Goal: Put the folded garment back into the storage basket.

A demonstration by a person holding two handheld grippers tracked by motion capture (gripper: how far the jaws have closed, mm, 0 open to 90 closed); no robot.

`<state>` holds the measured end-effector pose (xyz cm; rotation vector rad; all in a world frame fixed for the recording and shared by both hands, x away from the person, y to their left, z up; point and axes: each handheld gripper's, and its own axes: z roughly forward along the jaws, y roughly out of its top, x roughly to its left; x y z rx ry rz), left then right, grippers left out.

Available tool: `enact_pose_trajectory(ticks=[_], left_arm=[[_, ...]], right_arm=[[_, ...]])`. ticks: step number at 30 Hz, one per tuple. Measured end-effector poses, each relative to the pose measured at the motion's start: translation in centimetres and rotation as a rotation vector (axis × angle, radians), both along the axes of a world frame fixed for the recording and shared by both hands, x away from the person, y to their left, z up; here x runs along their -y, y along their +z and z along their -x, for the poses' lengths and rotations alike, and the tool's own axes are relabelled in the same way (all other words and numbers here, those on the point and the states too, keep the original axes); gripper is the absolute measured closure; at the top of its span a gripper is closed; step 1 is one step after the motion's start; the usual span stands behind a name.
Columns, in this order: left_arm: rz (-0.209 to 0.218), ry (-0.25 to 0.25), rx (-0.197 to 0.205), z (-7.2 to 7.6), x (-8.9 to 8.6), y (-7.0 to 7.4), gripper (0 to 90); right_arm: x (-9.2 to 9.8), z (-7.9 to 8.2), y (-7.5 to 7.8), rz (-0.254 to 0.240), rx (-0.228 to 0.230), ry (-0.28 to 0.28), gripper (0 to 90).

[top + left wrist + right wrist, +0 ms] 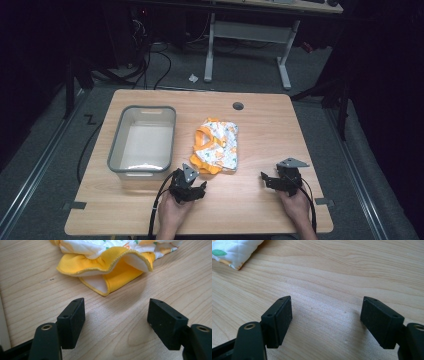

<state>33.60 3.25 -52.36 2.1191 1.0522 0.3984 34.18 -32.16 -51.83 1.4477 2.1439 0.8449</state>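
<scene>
Near the table's (260,200) front edge, both claws, left claw (116,322) and right claw (327,322), gape wide and empty, the left just short of the yellow-trimmed garment (110,267).

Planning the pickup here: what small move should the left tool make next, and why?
Probably ease the left tool forward onto the yellow hem of the folded garment. Its jaws stand open and empty just short of that edge, with bare table between; the grey bin sits alongside.
</scene>
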Motion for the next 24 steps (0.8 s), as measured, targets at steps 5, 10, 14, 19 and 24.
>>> enact_pose_trajectory(ticks=[5, 10, 14, 19, 24], left_arm=[[0.0, 0.0, 0.0, 0.0, -0.01, 0.0, 31.0], [0.0, 0.0, -0.001, 0.0, 0.0, 0.0, 30.8], [-0.001, 0.0, -0.001, 0.0, 0.0, 0.0, 30.6], [0.001, -0.001, -0.002, 0.0, 0.06, -0.01, 29.3], [0.002, 0.004, -0.003, 0.02, 0.12, -0.01, 29.1]], right_arm=[[0.0, 0.0, 0.0, 0.0, 0.0, 0.0, 25.7], [0.0, 0.0, 0.0, 0.0, 0.0, 0.0, 25.7], [0.0, 0.0, 0.0, 0.0, 0.0, 0.0, 25.7], [-0.01, 0.0, 0.01, -0.001, -0.001, -0.001, 25.7], [-0.01, 0.0, 0.0, -0.001, -0.001, -0.001, 25.7]])
